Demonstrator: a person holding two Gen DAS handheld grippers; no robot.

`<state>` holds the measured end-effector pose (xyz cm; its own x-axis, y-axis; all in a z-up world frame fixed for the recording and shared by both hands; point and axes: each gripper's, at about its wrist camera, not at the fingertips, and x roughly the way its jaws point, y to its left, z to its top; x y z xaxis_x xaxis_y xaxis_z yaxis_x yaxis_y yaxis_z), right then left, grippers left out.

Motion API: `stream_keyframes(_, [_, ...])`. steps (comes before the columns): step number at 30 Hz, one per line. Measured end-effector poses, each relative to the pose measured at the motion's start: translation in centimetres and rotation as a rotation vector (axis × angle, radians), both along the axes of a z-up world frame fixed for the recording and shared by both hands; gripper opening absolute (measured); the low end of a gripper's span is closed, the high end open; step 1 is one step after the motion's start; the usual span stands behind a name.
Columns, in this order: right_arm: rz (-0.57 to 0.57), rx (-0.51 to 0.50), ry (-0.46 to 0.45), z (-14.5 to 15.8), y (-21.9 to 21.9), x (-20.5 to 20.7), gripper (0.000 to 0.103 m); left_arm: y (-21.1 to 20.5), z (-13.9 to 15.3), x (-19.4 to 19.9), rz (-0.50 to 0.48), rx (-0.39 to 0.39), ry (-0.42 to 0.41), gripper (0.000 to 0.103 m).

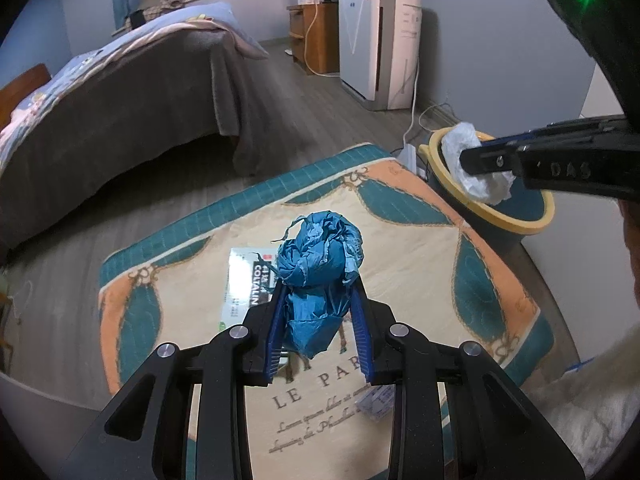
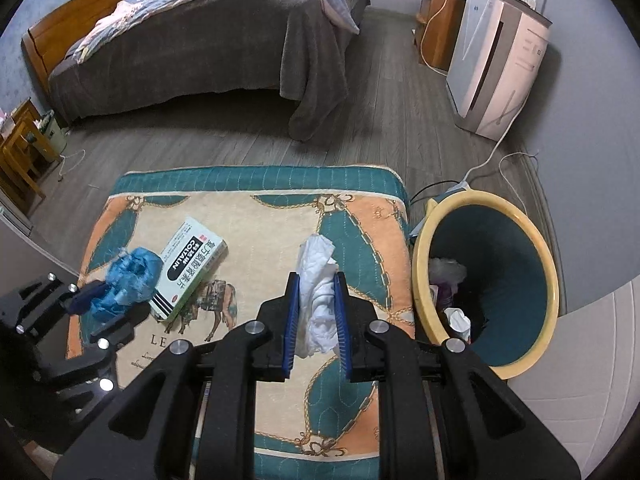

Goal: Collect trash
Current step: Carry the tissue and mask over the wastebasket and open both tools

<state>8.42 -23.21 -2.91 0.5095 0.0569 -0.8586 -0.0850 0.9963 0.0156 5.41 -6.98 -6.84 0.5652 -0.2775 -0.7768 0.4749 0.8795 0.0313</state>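
Observation:
My left gripper (image 1: 318, 292) is shut on a crumpled blue paper wad (image 1: 320, 264), held above the patterned cushion (image 1: 400, 232). In the right wrist view that left gripper (image 2: 94, 306) shows at the far left with the blue wad (image 2: 128, 276). My right gripper (image 2: 317, 280) is shut on a crumpled white tissue (image 2: 318, 280), over the cushion's right part, just left of the bin. From the left wrist view the right gripper (image 1: 472, 160) and its tissue (image 1: 464, 140) hang in front of the yellow-rimmed teal trash bin (image 1: 536, 220). A white medicine box (image 2: 192, 268) lies on the cushion (image 2: 360, 220).
The trash bin (image 2: 420, 272) stands on the floor right of the cushion, with white trash inside. A bed (image 2: 200, 48) stands across the wooden floor. An air purifier (image 2: 496, 68) and cables are at the right wall. A small wooden stand (image 2: 20, 148) is at the left.

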Motion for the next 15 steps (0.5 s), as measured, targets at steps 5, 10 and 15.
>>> stream_keyframes(5, [-0.010,-0.003,-0.010,0.2,-1.3,0.1,0.016,-1.6,-0.8,0.0,-0.012,0.015,0.016,0.032])
stream_keyframes(10, [-0.042,0.003,-0.015,0.3,-3.0,0.3,0.016,-3.8,-1.3,-0.2,-0.047,0.031,0.012,0.032])
stream_keyframes(15, [-0.074,0.022,-0.025,0.6,-5.1,0.3,0.016,-6.0,-1.9,-0.2,-0.075,0.046,0.018,0.032])
